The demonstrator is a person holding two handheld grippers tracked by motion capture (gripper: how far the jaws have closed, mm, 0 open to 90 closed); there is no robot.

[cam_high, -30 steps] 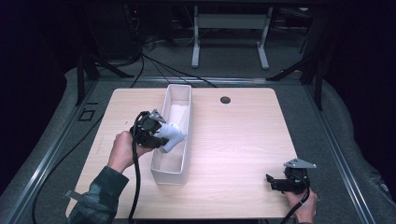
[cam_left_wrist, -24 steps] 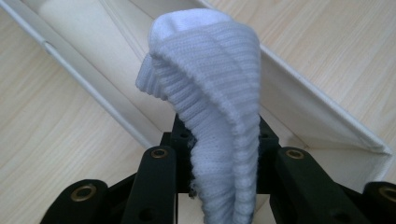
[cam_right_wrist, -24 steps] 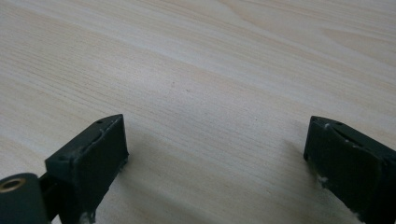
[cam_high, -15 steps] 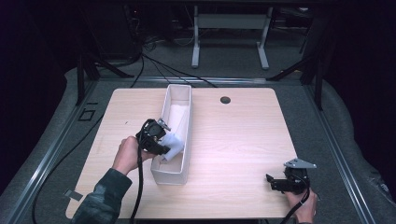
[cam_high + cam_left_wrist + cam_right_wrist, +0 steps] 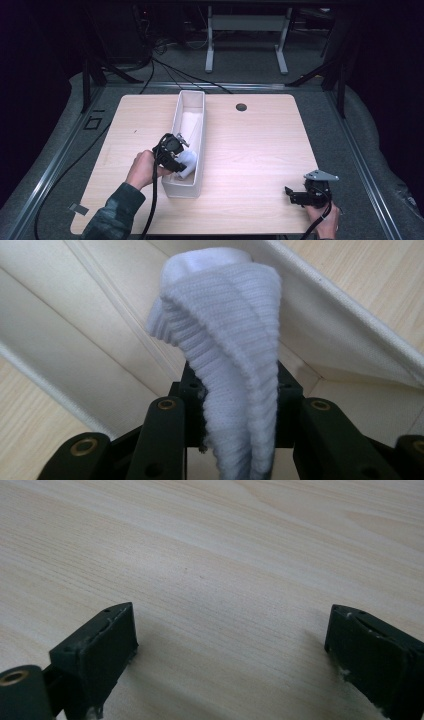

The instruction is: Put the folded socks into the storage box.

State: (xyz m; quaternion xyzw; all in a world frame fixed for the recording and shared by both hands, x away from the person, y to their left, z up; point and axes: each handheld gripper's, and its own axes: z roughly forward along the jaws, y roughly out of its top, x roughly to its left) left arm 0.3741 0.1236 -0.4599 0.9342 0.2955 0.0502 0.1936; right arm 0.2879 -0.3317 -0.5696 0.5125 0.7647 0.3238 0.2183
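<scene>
Your left gripper (image 5: 181, 161) clenches a white sock (image 5: 227, 355), the ribbed cloth pinched between its black jaws and rising in a fold above them. The jaws have just eased apart a little, yet the sock stays between them. You hold it inside the near end of the bin (image 5: 200, 131), a long white box lying lengthwise on the table (image 5: 260, 150); the sock's free end sits by the bin's right wall. More white cloth (image 5: 190, 122) lies in the bin farther from you, past the sock. Your left hand (image 5: 142, 169) is just outside the bin's left wall.

Your right gripper (image 5: 232, 645) sits well apart from the bin, off toward the table's near right corner, with its jaws spread wide and nothing but bare wood between them.
</scene>
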